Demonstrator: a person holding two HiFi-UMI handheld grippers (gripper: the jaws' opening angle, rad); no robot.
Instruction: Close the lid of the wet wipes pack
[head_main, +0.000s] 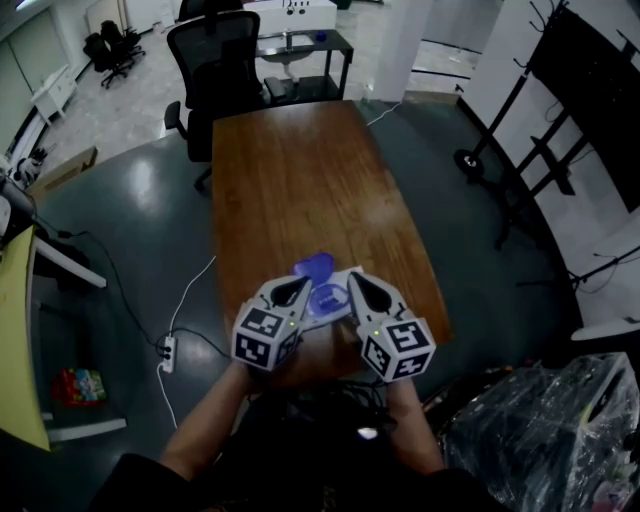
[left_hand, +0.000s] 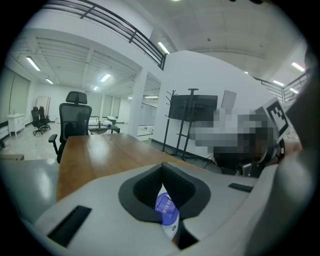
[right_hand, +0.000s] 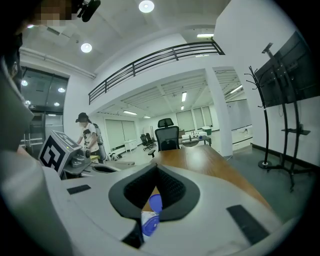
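The wet wipes pack (head_main: 335, 300), white with a blue label, lies at the near end of the wooden table (head_main: 300, 180). Its blue lid (head_main: 316, 268) stands raised at the pack's far left. My left gripper (head_main: 300, 286) is over the pack's left side, shut and empty. On the other side my right gripper (head_main: 355, 280) is also shut and empty. In the left gripper view the pack (left_hand: 168, 214) shows below the closed tips of the left gripper (left_hand: 162, 165). The right gripper view shows the pack (right_hand: 149, 222) and its lid (right_hand: 155, 202) under the right gripper (right_hand: 156, 167).
A black office chair (head_main: 215, 60) stands at the table's far end. A clear plastic bag (head_main: 540, 430) sits on the floor at the near right. A power strip (head_main: 168, 352) with its cable lies on the floor to the left. A black screen stand (head_main: 530, 150) is at the right.
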